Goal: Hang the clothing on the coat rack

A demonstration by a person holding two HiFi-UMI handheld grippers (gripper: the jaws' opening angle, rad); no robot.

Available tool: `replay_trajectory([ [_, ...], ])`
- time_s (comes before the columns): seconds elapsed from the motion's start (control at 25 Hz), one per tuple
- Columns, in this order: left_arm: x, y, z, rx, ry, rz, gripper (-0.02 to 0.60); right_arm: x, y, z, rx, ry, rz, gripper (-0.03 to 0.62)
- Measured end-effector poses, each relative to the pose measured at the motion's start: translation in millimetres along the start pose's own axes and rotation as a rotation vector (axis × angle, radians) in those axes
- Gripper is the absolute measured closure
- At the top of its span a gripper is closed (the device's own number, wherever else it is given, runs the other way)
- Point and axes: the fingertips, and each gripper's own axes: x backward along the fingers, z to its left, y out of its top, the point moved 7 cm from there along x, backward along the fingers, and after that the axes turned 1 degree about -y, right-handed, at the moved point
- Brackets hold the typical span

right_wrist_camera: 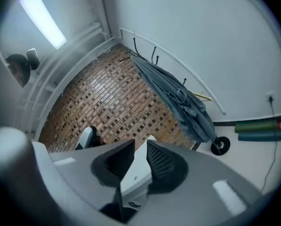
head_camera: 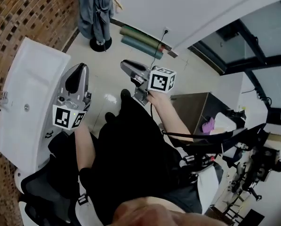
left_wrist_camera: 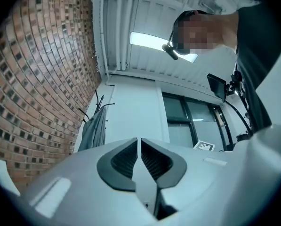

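Seated person, head view: the left gripper is held at the floor-side edge of the one white table, which runs along the brick wall; the right gripper is over the pale floor, apart from the table. Open floor stretches from the two grippers to the round base of the one coat rack, which stands in the corner where brick meets white wall. One grey garment hangs on that rack, touched by neither gripper. Two green rolls lie along the wall's foot, near the base. Left jaws are clenched together with nothing between them; right jaws are released, standing slightly apart and holding nothing.
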Motion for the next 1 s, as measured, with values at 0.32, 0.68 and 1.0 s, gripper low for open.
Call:
replay_trajectory([
  [0.32,24.8,-16.7,1.7,0.104,-0.034,-0.037,0.578,28.8,-21.7,16.6,0.044,-0.14,0.086,0.514],
  [0.68,102.1,-11.4,35.5,0.143,0.139,-0.034,0.581,11.2,-47.5,38.3,0.158,-0.129,0.134,0.514],
  [1.0,96.8,-20.7,18.0,0.141,0.09,-0.046,0.581,47.6,-65.0,23.0,0.164,-0.187,0.054,0.516],
])
